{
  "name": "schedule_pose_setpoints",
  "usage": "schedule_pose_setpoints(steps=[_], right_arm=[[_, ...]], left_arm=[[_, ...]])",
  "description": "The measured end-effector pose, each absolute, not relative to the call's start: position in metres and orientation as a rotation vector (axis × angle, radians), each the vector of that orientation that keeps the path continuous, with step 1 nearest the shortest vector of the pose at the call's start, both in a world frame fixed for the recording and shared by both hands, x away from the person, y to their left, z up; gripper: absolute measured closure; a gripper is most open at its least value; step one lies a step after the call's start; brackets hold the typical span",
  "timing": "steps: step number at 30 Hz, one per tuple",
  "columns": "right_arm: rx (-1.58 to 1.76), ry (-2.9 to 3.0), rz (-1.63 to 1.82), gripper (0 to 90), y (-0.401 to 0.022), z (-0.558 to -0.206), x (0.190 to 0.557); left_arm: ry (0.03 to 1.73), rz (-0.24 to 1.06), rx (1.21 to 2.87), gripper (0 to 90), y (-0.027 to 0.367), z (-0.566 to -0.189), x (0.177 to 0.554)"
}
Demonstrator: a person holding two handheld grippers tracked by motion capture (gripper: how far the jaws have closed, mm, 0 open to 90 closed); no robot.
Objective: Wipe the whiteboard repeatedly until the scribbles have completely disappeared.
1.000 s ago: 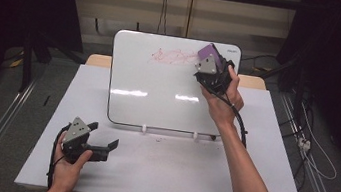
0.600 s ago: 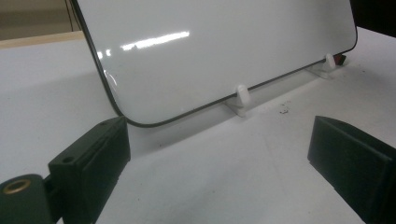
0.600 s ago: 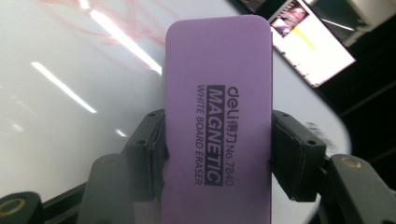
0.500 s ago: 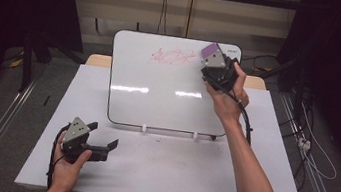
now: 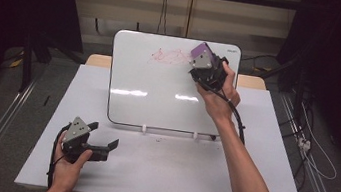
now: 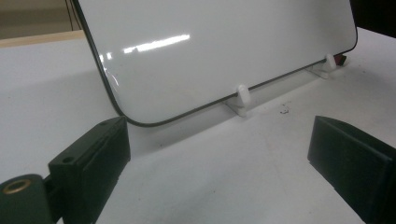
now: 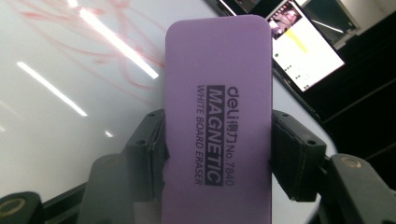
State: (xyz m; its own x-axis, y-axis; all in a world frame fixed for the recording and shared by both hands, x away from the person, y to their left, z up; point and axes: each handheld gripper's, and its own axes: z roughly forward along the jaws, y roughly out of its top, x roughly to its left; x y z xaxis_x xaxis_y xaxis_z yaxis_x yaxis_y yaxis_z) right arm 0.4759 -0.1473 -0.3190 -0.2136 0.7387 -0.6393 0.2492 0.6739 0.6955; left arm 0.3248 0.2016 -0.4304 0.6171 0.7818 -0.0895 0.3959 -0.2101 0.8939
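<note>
A whiteboard (image 5: pixel 158 94) stands tilted on small white feet at the back of the table, with red scribbles (image 5: pixel 166 56) near its top. My right gripper (image 5: pixel 198 54) is shut on a purple magnetic eraser (image 7: pixel 217 116), held against the board's upper right beside the scribbles (image 7: pixel 116 51). My left gripper (image 5: pixel 112 146) rests low on the table at the front left, open, with nothing between its jaws. In the left gripper view the board's lower edge (image 6: pixel 187 112) and a white foot (image 6: pixel 241 95) lie just ahead.
The white table (image 5: pixel 172 177) stretches in front of the board. A second white foot (image 6: pixel 329 63) holds the board farther right. Dark floor, rails and cables surround the table.
My right gripper has carried the eraser up and to the right along the board's top, then a little back left toward the scribbles. The left gripper has stayed still.
</note>
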Motion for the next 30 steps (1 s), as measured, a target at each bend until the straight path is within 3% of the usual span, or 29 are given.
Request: schedule_pose_setpoints(steps=[7, 21, 30], right_arm=[[0.75, 1.811, 0.607, 41.3, -0.13, -0.328, 0.469], [0.86, 1.725, 0.604, 41.2, -0.165, -0.301, 0.49], [0.727, 1.745, 0.533, 41.2, -0.132, -0.313, 0.486]], left_arm=[[0.948, 0.478, 1.826, 5.6, 0.203, -0.43, 0.324], [0.953, 0.477, 1.824, 5.9, 0.204, -0.43, 0.324], [0.951, 0.478, 1.818, 5.9, 0.203, -0.429, 0.324]])
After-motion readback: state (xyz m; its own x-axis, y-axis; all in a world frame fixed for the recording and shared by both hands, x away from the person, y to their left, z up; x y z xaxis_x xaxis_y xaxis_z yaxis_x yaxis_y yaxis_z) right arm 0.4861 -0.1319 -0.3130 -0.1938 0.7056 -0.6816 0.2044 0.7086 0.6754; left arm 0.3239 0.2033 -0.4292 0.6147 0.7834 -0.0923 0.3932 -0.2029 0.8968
